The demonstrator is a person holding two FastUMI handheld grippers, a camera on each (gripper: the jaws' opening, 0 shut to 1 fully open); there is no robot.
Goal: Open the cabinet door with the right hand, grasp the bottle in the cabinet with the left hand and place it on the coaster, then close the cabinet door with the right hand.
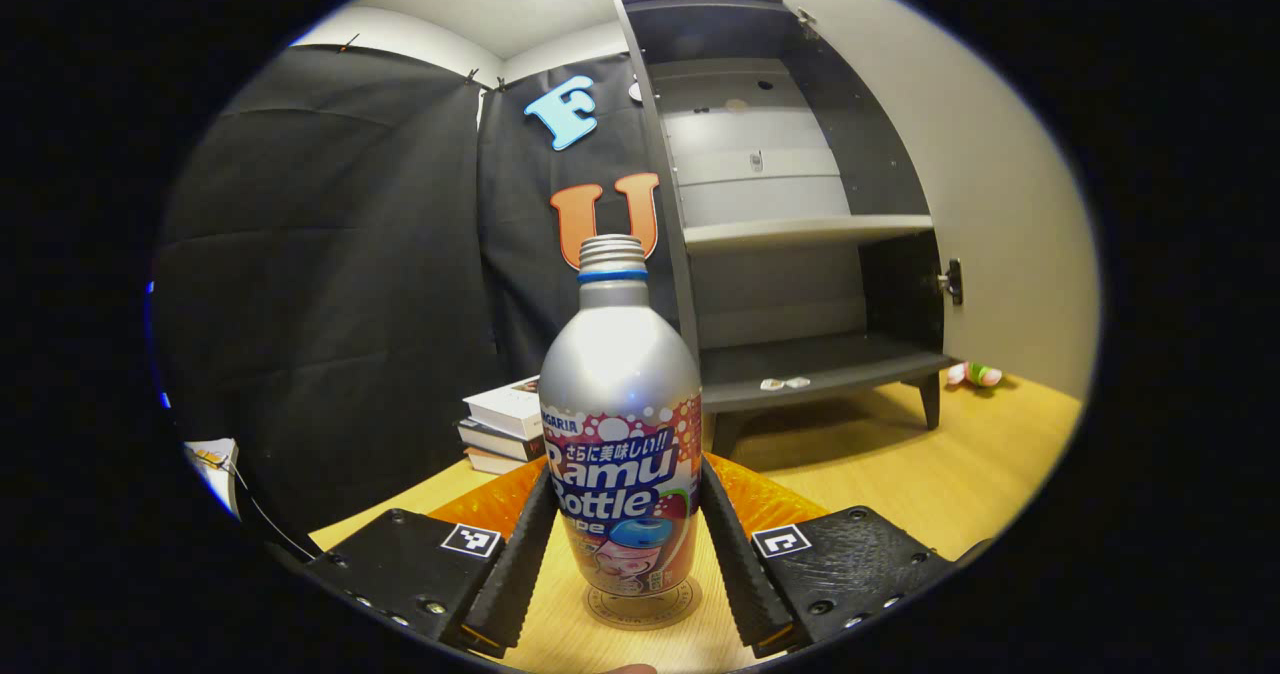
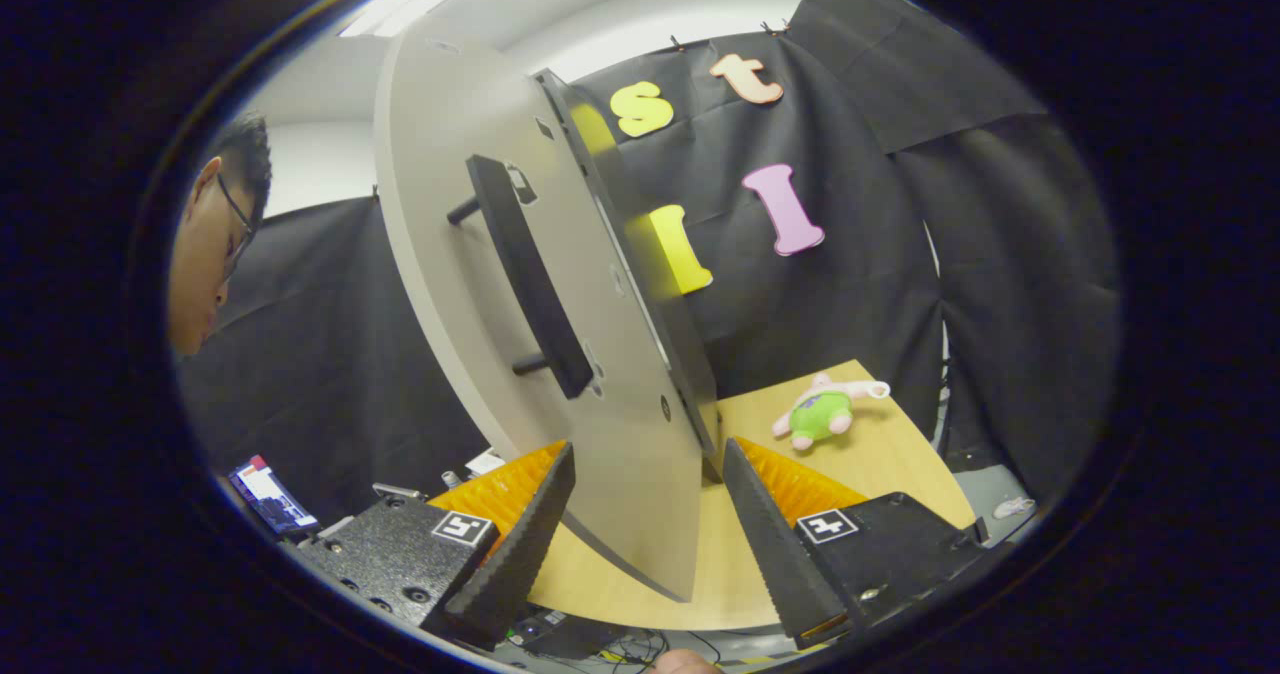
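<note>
A silver bottle (image 1: 620, 414) with a colourful label stands upright on a round coaster (image 1: 610, 616) on the wooden table. My left gripper (image 1: 626, 469) is around its lower body, and both fingertips touch its sides. Behind it the grey cabinet (image 1: 800, 224) stands open, its shelves bare apart from small white bits on the bottom one. In the right gripper view the pale cabinet door (image 2: 620, 454) with its black bar handle (image 2: 530, 274) is swung out. My right gripper (image 2: 648, 454) is open, one finger on each side of the door's lower edge.
A stack of books (image 1: 505, 424) lies left of the cabinet. A green plush toy (image 2: 825, 414) sits on the table (image 2: 900, 464) near the far corner. A person (image 2: 215, 244) leans in at the left. A small device (image 2: 265, 494) lies low on the left.
</note>
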